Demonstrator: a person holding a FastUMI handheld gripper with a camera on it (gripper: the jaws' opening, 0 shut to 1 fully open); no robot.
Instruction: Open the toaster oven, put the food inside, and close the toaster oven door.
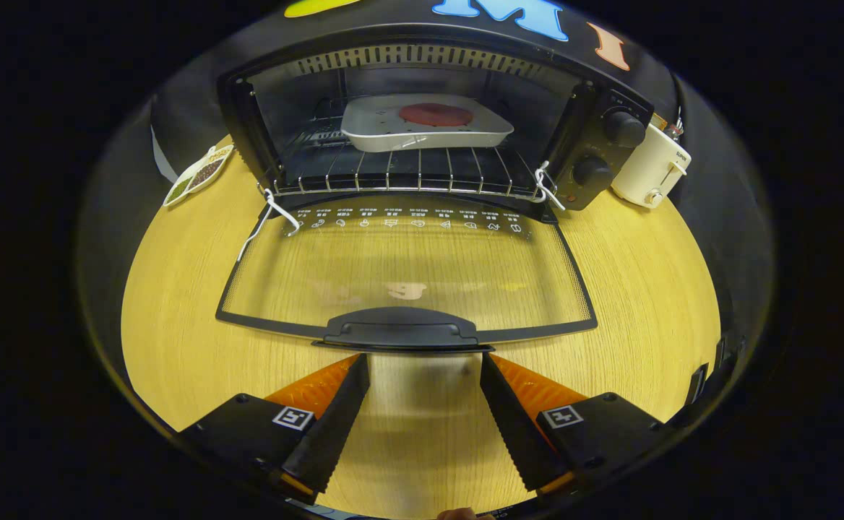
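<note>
Claw: fingers spread apart, holding nothing, tips just short of the door handle.
Toaster oven: door down flat on the desk.
Food: on a tray on the rack, well beyond the claw.

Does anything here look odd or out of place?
Mostly tidy. The oddities are white cords tied at the corners of the oven rack. The door lies open, tray inside; the gripper is open, empty, just short of the handle.

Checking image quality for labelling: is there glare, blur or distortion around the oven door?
Gripper view: sharp, no blur; fisheye bends the table edge and the open door; pale reflections sit on its glass; the open gripper is just short of the handle.
</note>
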